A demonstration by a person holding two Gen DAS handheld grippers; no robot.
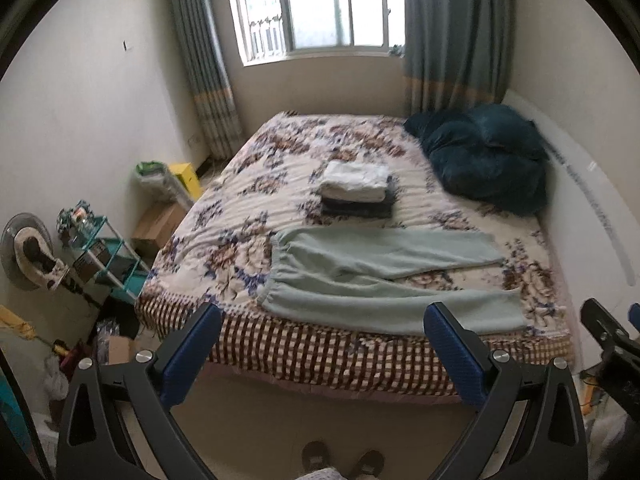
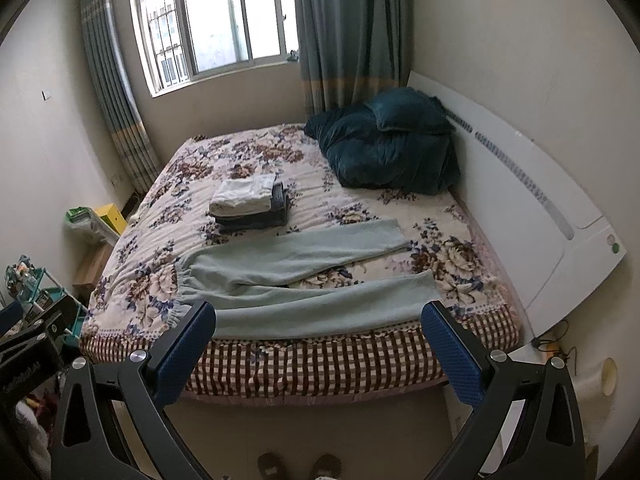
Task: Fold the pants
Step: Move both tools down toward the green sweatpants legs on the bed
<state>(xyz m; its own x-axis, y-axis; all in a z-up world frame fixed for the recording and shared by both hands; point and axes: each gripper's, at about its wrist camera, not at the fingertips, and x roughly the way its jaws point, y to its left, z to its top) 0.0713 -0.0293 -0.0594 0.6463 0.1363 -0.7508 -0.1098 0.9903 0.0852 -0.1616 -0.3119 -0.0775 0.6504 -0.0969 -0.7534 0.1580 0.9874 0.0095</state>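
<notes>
While both claws, left gripper and right gripper, hang spread and empty, shoes cropped below, mint pants flat on floral bed, folded stack behind, curtained window.

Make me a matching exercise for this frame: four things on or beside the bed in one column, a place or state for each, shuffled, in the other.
Things:
1. light green pants
2. folded clothes stack
3. dark teal bedding
4. teal shelf rack

Places or states:
A. bunched up at the far corner by the headboard
B. standing on the floor left of the bed
C. spread flat along the near edge, legs apart
D. at the bed's middle, pale piece on top of dark ones

Pairs: 1-C, 2-D, 3-A, 4-B
</notes>
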